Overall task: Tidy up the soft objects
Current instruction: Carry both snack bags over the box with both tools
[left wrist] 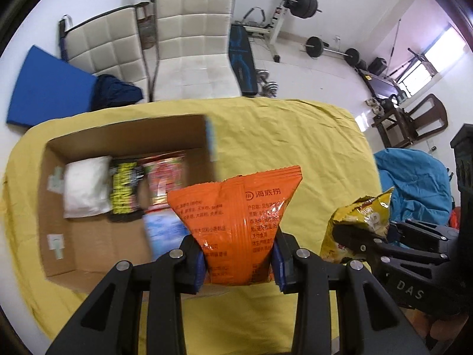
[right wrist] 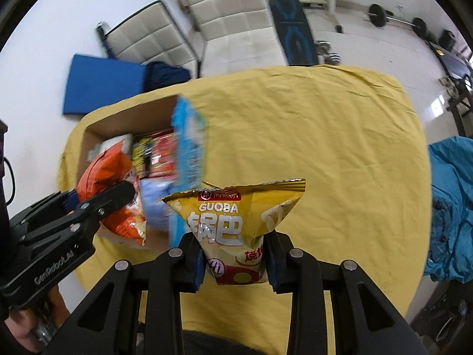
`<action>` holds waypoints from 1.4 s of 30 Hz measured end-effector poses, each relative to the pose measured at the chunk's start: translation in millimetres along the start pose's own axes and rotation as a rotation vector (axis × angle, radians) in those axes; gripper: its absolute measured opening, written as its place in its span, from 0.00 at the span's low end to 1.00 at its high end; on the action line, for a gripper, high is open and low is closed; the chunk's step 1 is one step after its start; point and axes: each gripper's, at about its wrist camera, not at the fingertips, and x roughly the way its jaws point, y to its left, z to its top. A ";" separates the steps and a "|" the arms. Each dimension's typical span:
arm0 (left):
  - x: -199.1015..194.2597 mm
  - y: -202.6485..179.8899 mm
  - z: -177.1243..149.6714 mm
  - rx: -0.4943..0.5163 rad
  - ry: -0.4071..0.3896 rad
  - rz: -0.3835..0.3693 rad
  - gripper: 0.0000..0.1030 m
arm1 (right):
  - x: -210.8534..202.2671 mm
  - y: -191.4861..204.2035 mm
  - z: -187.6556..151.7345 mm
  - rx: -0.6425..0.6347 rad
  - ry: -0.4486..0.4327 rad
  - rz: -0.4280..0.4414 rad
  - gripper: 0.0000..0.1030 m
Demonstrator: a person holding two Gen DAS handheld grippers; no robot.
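My left gripper point(left wrist: 239, 263) is shut on an orange snack bag point(left wrist: 236, 222) and holds it above the yellow-covered table, just right of an open cardboard box point(left wrist: 88, 248). My right gripper point(right wrist: 235, 261) is shut on a yellow GUOBA snack bag point(right wrist: 236, 219), held over the table right of the box point(right wrist: 91, 136). The box holds a white packet point(left wrist: 84, 189), a black-and-yellow packet point(left wrist: 124, 189), a red packet point(left wrist: 162, 177) and a pale blue packet point(left wrist: 162, 230). In the right wrist view the left gripper point(right wrist: 97, 204) with the orange bag point(right wrist: 106, 171) is at the box's near edge.
The table has a wrinkled yellow cloth point(right wrist: 310, 136). Two white padded chairs point(left wrist: 192, 44) stand beyond it, with a blue mat point(left wrist: 44, 88) on the floor at left. A weight bench and barbells point(left wrist: 295, 3) are at the back. Blue fabric point(right wrist: 452, 207) lies at right.
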 end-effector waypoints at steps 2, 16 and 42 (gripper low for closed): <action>-11.4 27.1 -8.5 -0.014 -0.003 0.021 0.31 | 6.3 26.8 -5.3 -0.023 0.011 0.014 0.33; -16.4 178.8 -49.1 -0.164 0.069 0.093 0.31 | 89.4 181.8 -15.1 -0.152 0.097 0.065 0.33; 116.6 271.2 -50.0 -0.222 0.372 0.044 0.33 | 251.8 213.4 -0.9 -0.093 0.289 0.052 0.34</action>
